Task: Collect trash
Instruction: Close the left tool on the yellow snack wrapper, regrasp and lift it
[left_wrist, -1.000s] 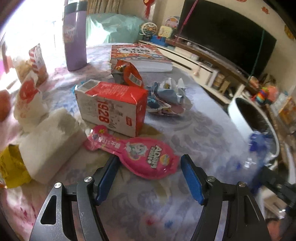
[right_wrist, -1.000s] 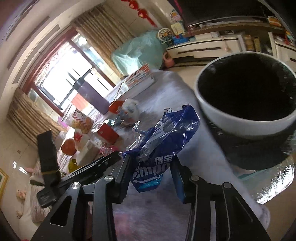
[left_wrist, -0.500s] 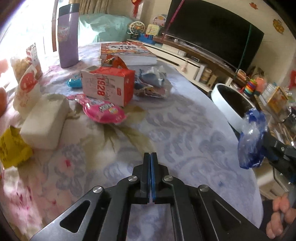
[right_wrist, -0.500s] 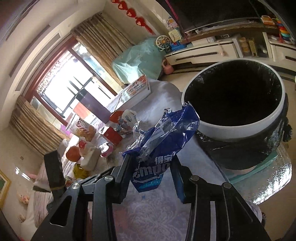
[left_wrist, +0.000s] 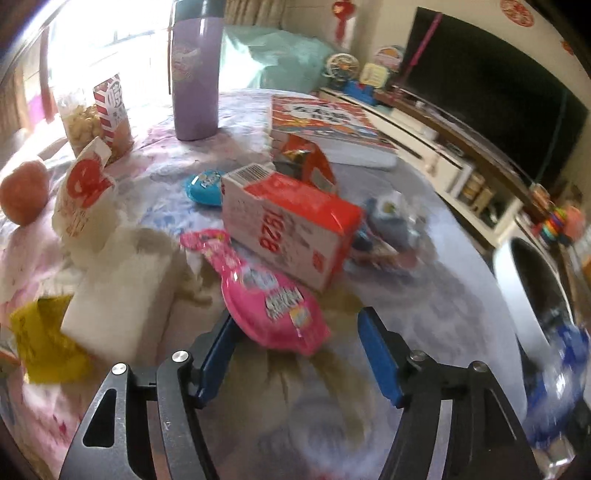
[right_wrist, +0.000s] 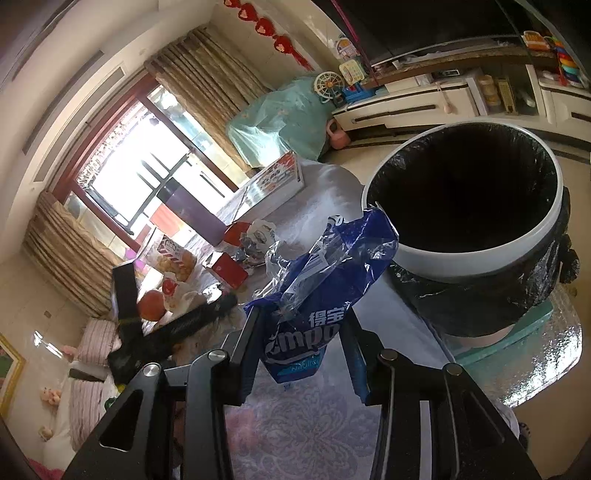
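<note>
Patterned table (left_wrist: 436, 258) bearing carton (left_wrist: 291, 229), apparently wrappers (left_wrist: 273, 299).

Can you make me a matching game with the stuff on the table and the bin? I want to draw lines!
Things:
1. pink wrapper
2. blue wrapper
3. red carton
4. trash bin

Where or how:
A. lined with a black bag
B. lying on its side behind the pink wrapper
C. pinched in the right gripper
D. on the cloth between the open left gripper fingers

Pairs: 1-D, 2-C, 3-B, 4-A
</note>
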